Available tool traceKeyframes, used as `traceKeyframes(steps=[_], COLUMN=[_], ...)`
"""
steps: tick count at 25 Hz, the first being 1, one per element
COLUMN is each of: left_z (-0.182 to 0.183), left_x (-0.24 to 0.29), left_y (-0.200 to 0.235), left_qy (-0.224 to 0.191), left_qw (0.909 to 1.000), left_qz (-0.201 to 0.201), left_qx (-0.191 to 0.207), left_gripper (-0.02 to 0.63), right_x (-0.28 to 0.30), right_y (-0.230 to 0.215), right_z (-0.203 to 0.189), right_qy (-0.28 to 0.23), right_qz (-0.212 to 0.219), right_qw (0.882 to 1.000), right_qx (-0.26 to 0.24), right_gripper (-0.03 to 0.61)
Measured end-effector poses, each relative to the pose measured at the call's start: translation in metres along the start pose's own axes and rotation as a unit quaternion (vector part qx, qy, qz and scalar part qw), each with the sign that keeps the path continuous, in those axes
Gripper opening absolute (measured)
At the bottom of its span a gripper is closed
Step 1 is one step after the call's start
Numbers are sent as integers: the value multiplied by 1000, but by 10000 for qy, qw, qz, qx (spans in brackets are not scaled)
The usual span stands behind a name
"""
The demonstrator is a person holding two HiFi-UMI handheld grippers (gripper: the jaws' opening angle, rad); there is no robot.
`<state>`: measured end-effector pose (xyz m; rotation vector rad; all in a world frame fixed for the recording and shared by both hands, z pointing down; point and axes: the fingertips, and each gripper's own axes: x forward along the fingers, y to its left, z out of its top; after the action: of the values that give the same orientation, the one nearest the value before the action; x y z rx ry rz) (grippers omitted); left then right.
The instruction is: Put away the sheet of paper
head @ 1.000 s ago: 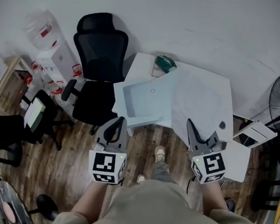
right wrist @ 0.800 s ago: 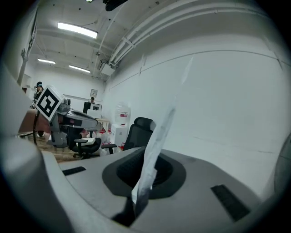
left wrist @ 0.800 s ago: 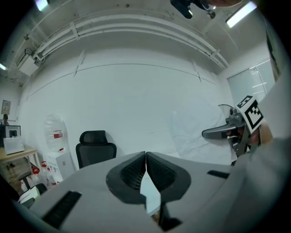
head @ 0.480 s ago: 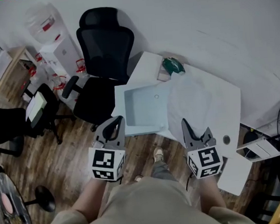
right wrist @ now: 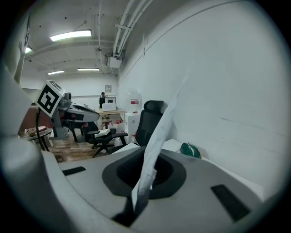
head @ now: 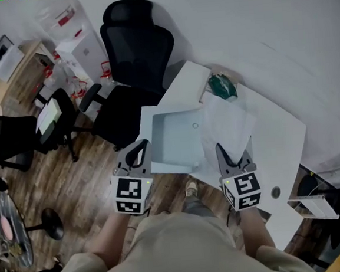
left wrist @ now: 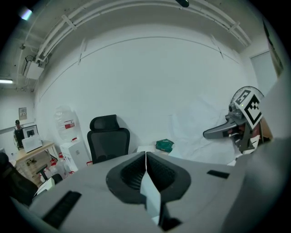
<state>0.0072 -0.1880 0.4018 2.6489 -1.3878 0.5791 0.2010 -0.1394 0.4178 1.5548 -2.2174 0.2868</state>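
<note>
Presently, the person is standing at the near edge of the white table [head: 281, 152], which is running slantwise from near right to far left. Wooden floor [head: 73, 182] is lying open on the left.

The left gripper [head: 139, 151], jaws together, is pinching the near-left corner of a pale blue folder [head: 173, 141], which appears to be reaching out past that edge. The right gripper [head: 234, 158], jaws likewise closed, is gripping the near end of the sheet of paper [head: 228, 121].

The sheet is rising bowed from the jaws over the table, just right of the folder. Its long axis is running away from the person, and its far end is pointing at a green packet [head: 221, 86] near the far table edge. Bare table top is extending to the sheet's right.

A black office chair [head: 136, 52] is standing beyond the folder, close to the table's left side, before the white wall [head: 255, 24].
</note>
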Motion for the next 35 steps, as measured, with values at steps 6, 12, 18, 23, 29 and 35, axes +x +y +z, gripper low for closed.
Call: traceKeyframes(steps=[6,12,18,23,29,35], left_z=[-18,-39,-62,-86,-114,-141], left_x=[36,67,87,96,104,120], left_y=[4,6,12,21,34,46], left_qy=[353,536,890,1177,1500,1764], left_qw=[9987,9968,9935,9900,9857,9827], left_qz=[314,524,647,673,585,382], left_qx=[-179,-267,-294,-392,-496,-426], left_gripper=[23,23,23,23,23,23], right_x=[43,80,106,122,144,162], right_y=[-23,-43,-47,-35,-28,-30], right_z=[-18,-49,-78,-83,-96,-125], right_qy=[217,487,792,927,1209,1617], right_qz=[429,674,947,1283,1309,1059], right_qw=[9988,9965,9920,9854,9798,9768], right_qx=[34,68,271,635,908,919], right_gripper=[25,25,25,25,25,25])
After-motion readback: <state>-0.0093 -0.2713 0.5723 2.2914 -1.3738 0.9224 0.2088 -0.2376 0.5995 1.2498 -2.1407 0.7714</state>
